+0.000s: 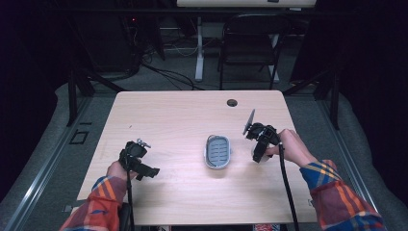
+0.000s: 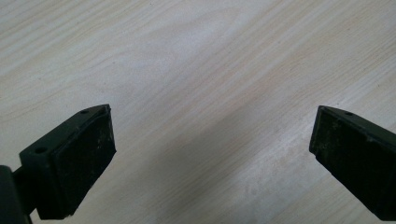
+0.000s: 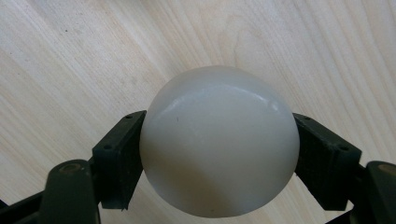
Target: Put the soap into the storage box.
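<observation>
Two grippers over light wooden table (image 1: pixel 192 115). Right gripper (image 3: pixel 219 154) jaws clamp smooth white rounded soap bar (image 3: pixel 219 140), held just above the tabletop, right of grey oval plastic soap dish (image 1: pixel 217 151) at centre. Left gripper (image 2: pixel 212 154) jaws wide apart, nothing between them, over bare wood.

Both sleeves (image 1: pixel 103 199) are plaid flannel in red, orange, blue and yellow. Each hand carries a black gripper: the left gripper (image 1: pixel 153 171) and the right gripper (image 1: pixel 257 156) each trail a black cable, and their jaws have flat, scuffed pads with small screw holes.
</observation>
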A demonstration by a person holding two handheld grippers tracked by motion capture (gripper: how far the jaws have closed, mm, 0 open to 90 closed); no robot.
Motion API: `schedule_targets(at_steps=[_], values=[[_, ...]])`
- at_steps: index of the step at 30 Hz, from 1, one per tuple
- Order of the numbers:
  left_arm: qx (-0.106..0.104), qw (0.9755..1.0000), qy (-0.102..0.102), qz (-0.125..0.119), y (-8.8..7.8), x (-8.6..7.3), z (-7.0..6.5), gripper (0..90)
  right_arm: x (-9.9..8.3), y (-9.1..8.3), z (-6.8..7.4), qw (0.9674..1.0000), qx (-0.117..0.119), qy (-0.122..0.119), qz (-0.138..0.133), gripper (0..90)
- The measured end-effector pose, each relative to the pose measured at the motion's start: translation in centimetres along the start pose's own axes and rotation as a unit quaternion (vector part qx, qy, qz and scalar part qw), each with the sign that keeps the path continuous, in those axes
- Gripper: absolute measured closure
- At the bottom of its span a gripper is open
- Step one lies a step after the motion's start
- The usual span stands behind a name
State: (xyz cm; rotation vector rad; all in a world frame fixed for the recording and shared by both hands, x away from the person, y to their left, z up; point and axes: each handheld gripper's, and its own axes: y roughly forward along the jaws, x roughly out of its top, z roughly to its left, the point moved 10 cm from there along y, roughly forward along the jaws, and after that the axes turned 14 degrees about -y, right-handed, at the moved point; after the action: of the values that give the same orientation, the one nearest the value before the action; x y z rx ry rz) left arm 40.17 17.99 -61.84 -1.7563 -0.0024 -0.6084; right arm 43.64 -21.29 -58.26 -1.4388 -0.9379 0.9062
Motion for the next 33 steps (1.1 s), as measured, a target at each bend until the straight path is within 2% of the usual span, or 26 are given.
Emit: schedule_targets(at_steps=[10,33], values=[[-0.003,1.0000,0.000,-0.001,0.1,0.0,-0.1,0.1,1.1,-0.6,0.0,0.9999,-0.003,-0.013,0.003,24.2],[-0.003,1.0000,0.001,0.001,0.0,0.0,0.0,0.1,2.8,-2.2,-0.1,0.9996,-0.007,-0.027,0.000,24.2]])
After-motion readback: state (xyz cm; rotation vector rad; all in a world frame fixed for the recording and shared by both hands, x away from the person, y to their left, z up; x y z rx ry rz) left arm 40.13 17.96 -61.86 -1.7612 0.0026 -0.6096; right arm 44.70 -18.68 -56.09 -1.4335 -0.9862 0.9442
